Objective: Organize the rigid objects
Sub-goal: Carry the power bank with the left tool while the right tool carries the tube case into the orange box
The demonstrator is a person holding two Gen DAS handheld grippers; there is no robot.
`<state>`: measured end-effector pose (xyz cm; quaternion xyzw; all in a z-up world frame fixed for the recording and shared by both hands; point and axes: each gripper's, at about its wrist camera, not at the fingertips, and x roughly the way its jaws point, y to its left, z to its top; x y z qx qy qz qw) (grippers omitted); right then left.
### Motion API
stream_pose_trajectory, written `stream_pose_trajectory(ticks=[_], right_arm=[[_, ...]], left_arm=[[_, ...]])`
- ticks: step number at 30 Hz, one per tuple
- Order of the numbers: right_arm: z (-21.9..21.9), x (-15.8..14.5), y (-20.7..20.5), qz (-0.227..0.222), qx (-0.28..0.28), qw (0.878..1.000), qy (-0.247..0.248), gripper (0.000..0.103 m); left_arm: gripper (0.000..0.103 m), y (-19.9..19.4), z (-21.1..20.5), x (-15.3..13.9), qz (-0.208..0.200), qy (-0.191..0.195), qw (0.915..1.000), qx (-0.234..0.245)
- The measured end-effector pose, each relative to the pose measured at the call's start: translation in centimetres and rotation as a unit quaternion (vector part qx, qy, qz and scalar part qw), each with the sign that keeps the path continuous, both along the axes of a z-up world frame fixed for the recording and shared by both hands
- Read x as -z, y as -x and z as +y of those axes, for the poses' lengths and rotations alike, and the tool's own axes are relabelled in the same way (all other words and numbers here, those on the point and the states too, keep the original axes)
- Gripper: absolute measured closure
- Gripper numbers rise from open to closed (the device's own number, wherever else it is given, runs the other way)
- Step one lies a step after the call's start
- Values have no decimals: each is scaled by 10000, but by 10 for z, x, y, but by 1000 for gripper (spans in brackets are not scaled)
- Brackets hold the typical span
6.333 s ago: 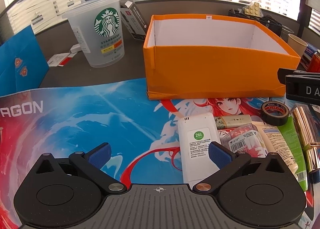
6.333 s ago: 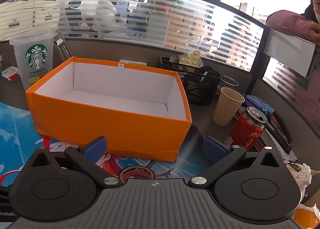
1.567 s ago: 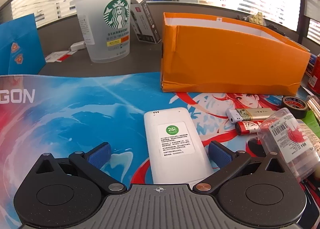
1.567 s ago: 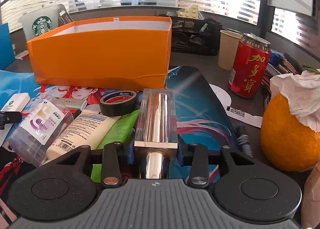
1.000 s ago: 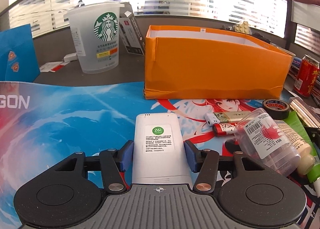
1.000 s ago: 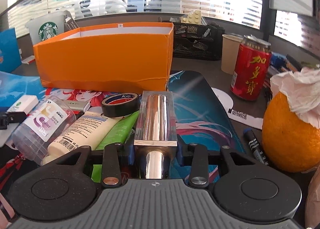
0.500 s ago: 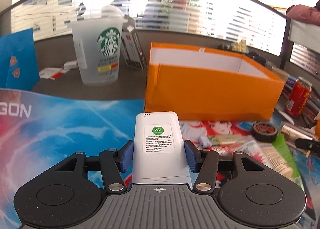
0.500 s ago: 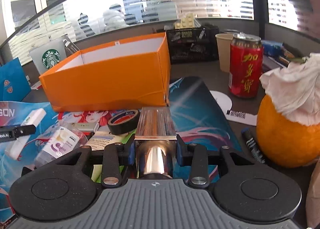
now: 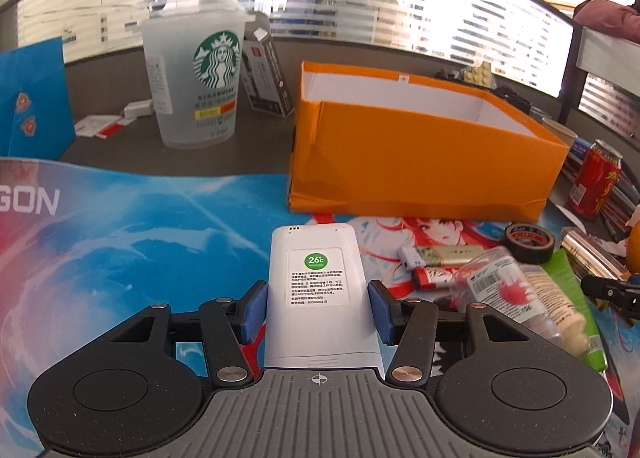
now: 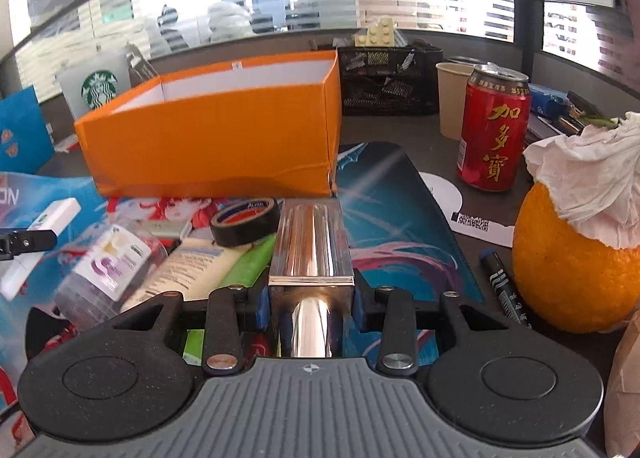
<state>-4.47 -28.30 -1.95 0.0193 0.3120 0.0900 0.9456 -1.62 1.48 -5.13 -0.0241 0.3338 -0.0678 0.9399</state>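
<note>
Remote (image 9: 318,278), stiff, light, pinched mid-body in left gripper (image 9: 318,310) above mat; mirror-slick case (image 10: 311,246), likely slippery, clamped across flat sides by right gripper (image 10: 311,308), short of orange box (image 10: 224,138).

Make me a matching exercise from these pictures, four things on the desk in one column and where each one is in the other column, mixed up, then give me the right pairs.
Things:
1. white remote
2. shiny metal case
3. black tape roll
4. red can

Places:
A. lying on the mat in front of the orange box
B. clamped in the left gripper
C. standing beside the paper cup
D. clamped in the right gripper

Pairs: 1-B, 2-D, 3-A, 4-C
</note>
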Motion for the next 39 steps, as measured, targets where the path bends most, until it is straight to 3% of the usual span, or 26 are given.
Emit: stream_pose_trajectory(ticks=[11, 15, 20, 25, 35, 39], right_arm=[[14, 9, -15, 111, -104, 9980, 613, 67], [15, 10, -19, 77, -154, 9980, 612, 68], [-18, 6, -25, 377, -98, 9963, -764, 68], [-49, 7, -28, 732, -94, 9712, -2263, 68], [-54, -23, -37, 544, -419, 9380, -3398, 68], [-50, -45, -52, 296, -601, 9304, -3603, 68]], left_arm=[[51, -5, -2, 12, 246, -126, 9996, 22], [52, -7, 1, 11, 269, 16, 9996, 25], [52, -9, 6, 3, 255, 183, 9995, -1], [52, -5, 7, -11, 119, 247, 9996, 45], [52, -10, 8, -54, -219, 653, 9973, 255], [52, -22, 2, -77, -468, 683, 9960, 339]])
